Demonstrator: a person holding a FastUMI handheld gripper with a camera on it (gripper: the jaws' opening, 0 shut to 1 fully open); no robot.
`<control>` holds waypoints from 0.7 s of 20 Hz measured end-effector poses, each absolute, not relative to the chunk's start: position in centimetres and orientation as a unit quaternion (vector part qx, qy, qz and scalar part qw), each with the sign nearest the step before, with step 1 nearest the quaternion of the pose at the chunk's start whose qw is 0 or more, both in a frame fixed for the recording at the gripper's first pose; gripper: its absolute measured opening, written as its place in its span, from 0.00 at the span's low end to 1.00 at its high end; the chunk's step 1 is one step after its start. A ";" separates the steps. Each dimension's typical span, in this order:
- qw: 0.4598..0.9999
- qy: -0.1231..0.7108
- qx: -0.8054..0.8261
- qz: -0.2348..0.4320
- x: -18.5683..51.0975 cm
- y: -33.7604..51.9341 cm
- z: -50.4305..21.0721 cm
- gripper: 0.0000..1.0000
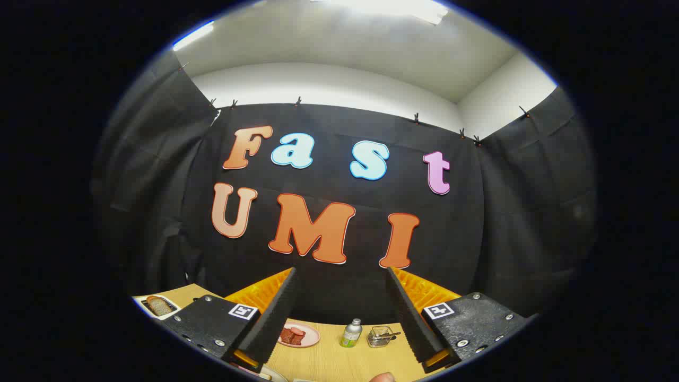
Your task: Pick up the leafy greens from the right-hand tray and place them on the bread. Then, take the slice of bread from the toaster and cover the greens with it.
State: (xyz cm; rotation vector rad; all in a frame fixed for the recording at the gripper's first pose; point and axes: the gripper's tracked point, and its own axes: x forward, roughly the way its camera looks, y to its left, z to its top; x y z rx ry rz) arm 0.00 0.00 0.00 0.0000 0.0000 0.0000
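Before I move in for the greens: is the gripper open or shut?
Open. The gripper has its two black fingers spread wide apart with nothing between them; the pink plate and small bottle show through the gap.

- Gripper [339,313]: black ribbed fingers [276,318] set wide apart, orange behind, black-and-white square markers.
- Table [339,361]: pale wood grain.
- Plate [298,335]: pink, carrying reddish-brown pieces.
- Bottle [351,334]: light green, silver cap.
- Wire basket [381,336]: silvery metal.
- Bread slice [159,305]: brown, on a white tray [144,302].
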 end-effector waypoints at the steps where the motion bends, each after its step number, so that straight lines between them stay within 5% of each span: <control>1: 1.000 0.001 0.001 0.003 0.1 0.3 0.0 0.98; 14: 1.000 -0.003 0.027 0.006 1.9 0.8 0.7 0.98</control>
